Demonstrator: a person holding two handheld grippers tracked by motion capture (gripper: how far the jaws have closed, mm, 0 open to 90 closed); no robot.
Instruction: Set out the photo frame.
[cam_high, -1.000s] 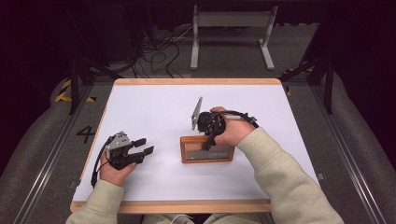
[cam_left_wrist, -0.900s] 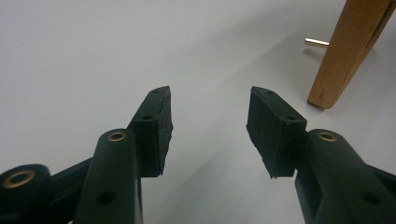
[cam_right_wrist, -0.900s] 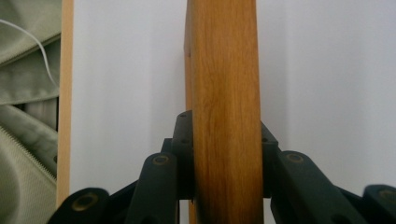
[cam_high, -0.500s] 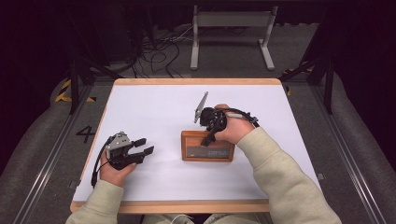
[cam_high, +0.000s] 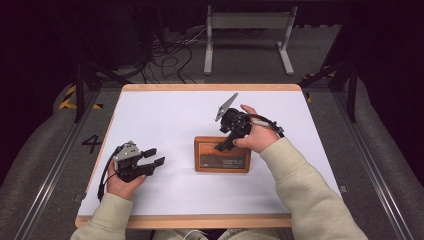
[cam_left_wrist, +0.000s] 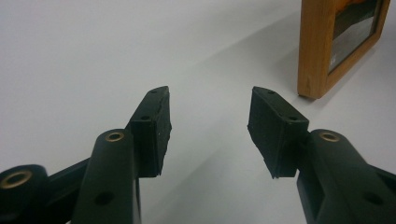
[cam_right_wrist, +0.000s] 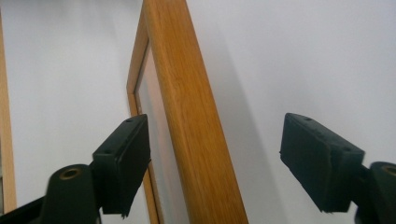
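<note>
Wood picture frame (cam_high: 222, 154) lies flat mid-table, glass up. Right tool (cam_high: 223, 146) has just been opening — jaws now released, far rail between them w/o pad contact; back off straight, don't nudge it. Left tool (cam_high: 152, 156) idles open, near left. Frame: smooth oak-tone, square-edged; table (cam_high: 165, 115) matte white.

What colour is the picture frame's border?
Light orange-brown wood: the picture frame shows it best in the right gripper view.

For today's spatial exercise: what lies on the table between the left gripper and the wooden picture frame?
Nothing: in the high view, only bare white table separates the left gripper from the wooden picture frame; the left gripper view agrees.
</note>
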